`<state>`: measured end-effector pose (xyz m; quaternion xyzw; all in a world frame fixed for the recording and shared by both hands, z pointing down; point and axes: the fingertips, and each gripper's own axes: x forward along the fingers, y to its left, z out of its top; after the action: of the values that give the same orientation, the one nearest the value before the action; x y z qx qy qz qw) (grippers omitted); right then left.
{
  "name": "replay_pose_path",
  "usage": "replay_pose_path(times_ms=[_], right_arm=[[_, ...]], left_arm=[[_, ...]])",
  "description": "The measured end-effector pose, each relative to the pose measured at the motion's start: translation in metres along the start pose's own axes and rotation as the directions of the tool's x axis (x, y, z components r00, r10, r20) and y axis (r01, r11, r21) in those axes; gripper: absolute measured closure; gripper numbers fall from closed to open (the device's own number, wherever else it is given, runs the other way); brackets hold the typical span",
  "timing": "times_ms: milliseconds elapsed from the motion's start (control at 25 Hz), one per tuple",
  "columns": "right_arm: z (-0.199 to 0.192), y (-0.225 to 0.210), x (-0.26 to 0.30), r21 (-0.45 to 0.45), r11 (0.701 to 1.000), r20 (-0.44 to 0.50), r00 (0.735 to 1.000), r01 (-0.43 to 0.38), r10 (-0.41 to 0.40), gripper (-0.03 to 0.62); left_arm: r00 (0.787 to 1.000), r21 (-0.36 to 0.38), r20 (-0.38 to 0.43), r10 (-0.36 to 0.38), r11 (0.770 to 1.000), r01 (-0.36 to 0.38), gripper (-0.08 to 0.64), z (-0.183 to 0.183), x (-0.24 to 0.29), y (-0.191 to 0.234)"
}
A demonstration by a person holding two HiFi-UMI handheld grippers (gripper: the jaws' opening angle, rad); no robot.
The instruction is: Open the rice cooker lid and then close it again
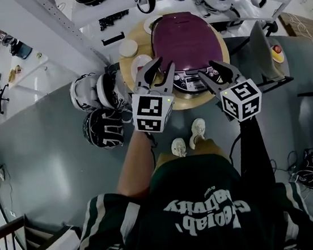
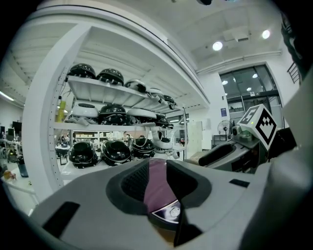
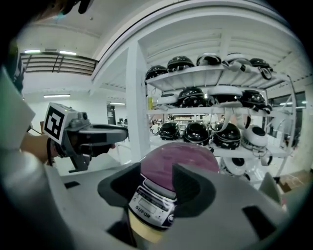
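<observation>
cooker: rice cooker [image 1: 185, 40] sits at 12 o'clock in the head view on a round wooden table [image 1: 190, 101], purple lid down, control panel [image 1: 193, 80] facing the person
left tongs: left gripper [image 1: 166, 66] at 7 o'clock of the cooker, over its front edge; jaws partly apart, nothing clamped, lid only seen through the gap [image 2: 157, 171]
right tongs: right gripper [image 1: 207, 69] at 5 o'clock of the cooker, just by the panel; jaws wide apart, empty, cooker front framed between them [image 3: 159, 176]
contact: can't tell if either tip touches the shell yet
stage: looks like the approach, lid not opened
risk 1: a tip lands on the panel keys instead of the lid release, so the cooker gets switched and the lid stays shut
risk 2: a level push on the front slides the cooker toward 12 o'clock on the small table
risk 3: a sprung lid flips up into jaws parked over the front edge
risk 4: the left jaw sweeps the white dish [image 1: 127, 48] at 9 o'clock of the cooker
</observation>
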<state>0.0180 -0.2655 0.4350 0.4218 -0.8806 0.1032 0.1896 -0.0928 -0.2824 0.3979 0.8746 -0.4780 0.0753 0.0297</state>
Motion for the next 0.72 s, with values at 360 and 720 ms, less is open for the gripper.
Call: replay_pose_path(times_ms=[360,720], right_arm=[[-0.035,0.011,0.022,0.003,0.998,-0.146,0.988,-0.055,0.055,0.379],[-0.05,0.013,0.037,0.021,0.997,-0.193,0.978,-0.078,0.08,0.377]], left_arm=[[1.0,-0.012,-0.016,0.006,1.0,-0.007,0.46,-0.009,0.001,0.002],[1.0,-0.022,-0.025,0.015,1.0,-0.015,0.46,-0.014,0.003,0.009]])
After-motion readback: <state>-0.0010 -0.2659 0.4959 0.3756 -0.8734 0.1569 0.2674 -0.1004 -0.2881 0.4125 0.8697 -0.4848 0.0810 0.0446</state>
